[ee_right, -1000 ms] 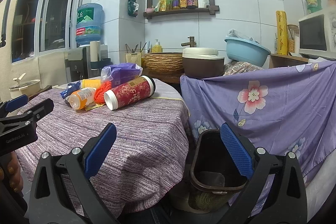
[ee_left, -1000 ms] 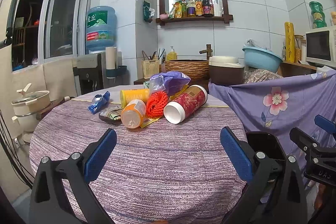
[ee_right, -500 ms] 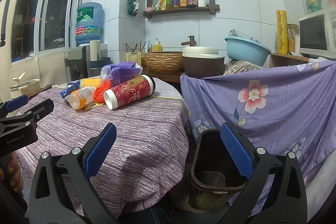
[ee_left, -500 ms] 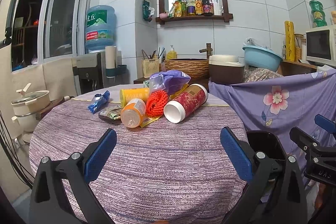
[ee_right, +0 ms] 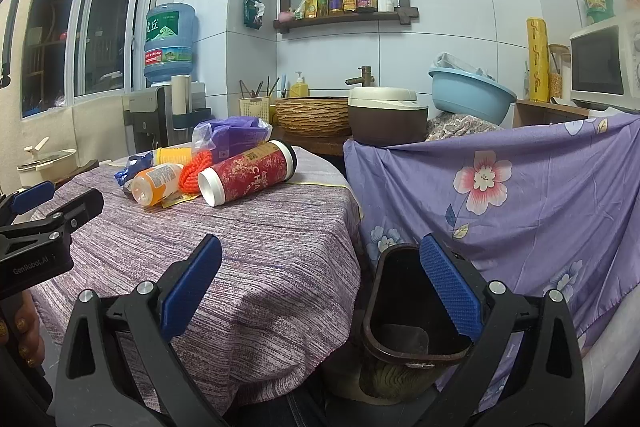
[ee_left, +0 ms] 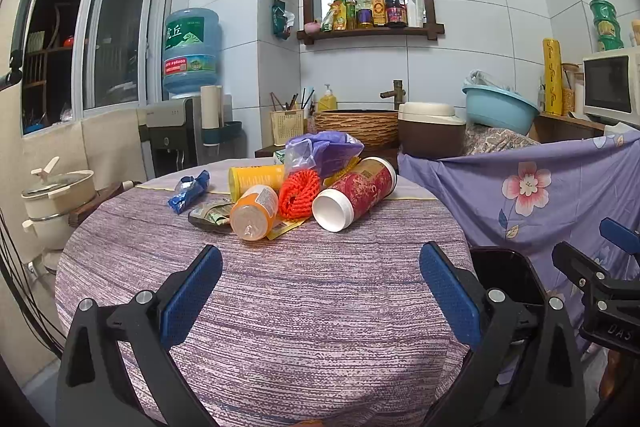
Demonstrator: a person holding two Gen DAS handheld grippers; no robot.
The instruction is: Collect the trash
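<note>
A pile of trash lies at the far side of the round table: a red tube with a white cap, an orange bottle, an orange net, a yellow can, a blue wrapper, a flat packet and a purple plastic bag. A dark bin stands on the floor right of the table. My left gripper is open over the near tabletop, empty. My right gripper is open above the table edge and bin.
A purple floral cloth drapes furniture right of the bin. Behind the table stand a wicker basin, a brown cooker and a water dispenser. A pot sits at the left. A person's fingers hold the left tool.
</note>
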